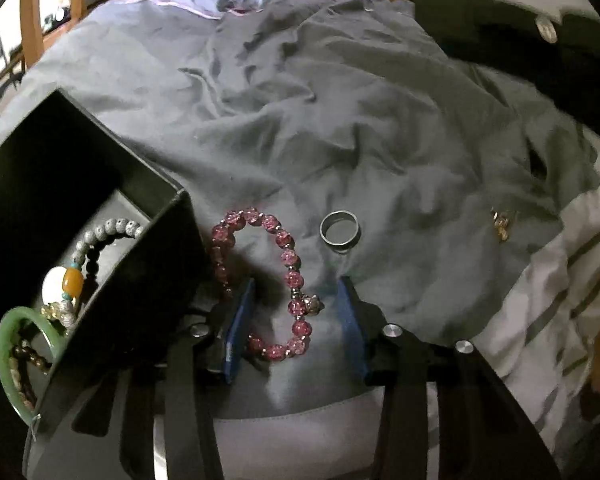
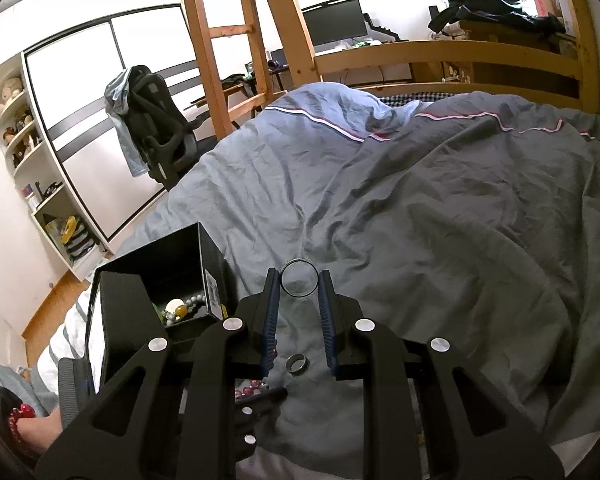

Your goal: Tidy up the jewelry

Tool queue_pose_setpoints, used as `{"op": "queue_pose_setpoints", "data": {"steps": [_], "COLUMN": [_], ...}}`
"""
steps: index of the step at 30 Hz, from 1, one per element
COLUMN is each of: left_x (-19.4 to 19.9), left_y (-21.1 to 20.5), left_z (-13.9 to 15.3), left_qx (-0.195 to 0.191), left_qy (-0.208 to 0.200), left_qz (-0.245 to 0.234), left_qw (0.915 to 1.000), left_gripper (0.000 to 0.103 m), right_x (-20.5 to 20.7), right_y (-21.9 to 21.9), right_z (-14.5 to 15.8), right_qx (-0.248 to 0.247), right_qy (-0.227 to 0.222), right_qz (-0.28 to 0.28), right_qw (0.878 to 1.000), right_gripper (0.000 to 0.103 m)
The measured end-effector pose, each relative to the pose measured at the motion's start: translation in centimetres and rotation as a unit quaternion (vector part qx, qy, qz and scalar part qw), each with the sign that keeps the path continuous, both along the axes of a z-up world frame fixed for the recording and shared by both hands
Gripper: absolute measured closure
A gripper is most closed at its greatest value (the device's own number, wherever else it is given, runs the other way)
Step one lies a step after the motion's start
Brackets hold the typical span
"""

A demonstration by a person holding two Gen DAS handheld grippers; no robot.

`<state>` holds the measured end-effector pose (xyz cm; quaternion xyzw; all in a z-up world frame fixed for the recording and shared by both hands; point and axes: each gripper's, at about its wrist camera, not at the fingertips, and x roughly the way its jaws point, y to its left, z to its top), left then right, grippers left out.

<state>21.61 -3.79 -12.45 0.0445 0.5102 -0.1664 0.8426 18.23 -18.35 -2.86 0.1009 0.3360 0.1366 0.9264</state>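
Dim, bluish, slightly blurred left wrist view; bright daylit right wrist view with blown-out windows [image 2: 100, 92]; fisheye-bent edges.

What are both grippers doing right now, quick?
Left gripper: open around one side of the pink bracelet, not pinching it.
Right gripper: closed, holding a thin ring.

Glossy pink bead bracelet [image 1: 260, 280], wrinkled cloth duvet [image 1: 340, 120].

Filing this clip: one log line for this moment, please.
left hand-held gripper: open, straddling pink bead bracelet on grey duvet | right hand-held gripper: shut on thin dark hoop
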Motion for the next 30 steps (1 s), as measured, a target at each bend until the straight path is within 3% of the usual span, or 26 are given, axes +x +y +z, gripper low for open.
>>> {"op": "queue_pose_setpoints", "data": {"steps": [2,5,16,30], "left_x": [0.2,0.2,-1.7,-4.3], "left_y": [0.3,0.7,2.6,7.2], "left_z": [0.2,1.1,7.2,13.5], "left_qx": [-0.025,-0.040,-0.095,-0.103], "left_qy": [0.016,0.017,-0.045,-0.124], "left_qz": [0.001,0.003,0.017,0.060], "left_qw": [0.9996,0.9991,0.9943,0.9851], "left_gripper": [0.089,0.096,0.096,0.096], "right_x": [0.0,0.0,-0.1,-0.6], "right_y": [0.0,0.1,0.1,2.3], "right_z": [0.0,-0.1,0.1,0.9], "right_qx": [0.002,0.002,0.005,0.004], "right_qy": [0.001,0.001,-0.008,-0.035], "right_qz": [0.001,0.001,0.001,0.028], "right_qw": [1.000,1.000,1.000,0.999], "right_gripper": [0.083,0.083,0.083,0.083]}}
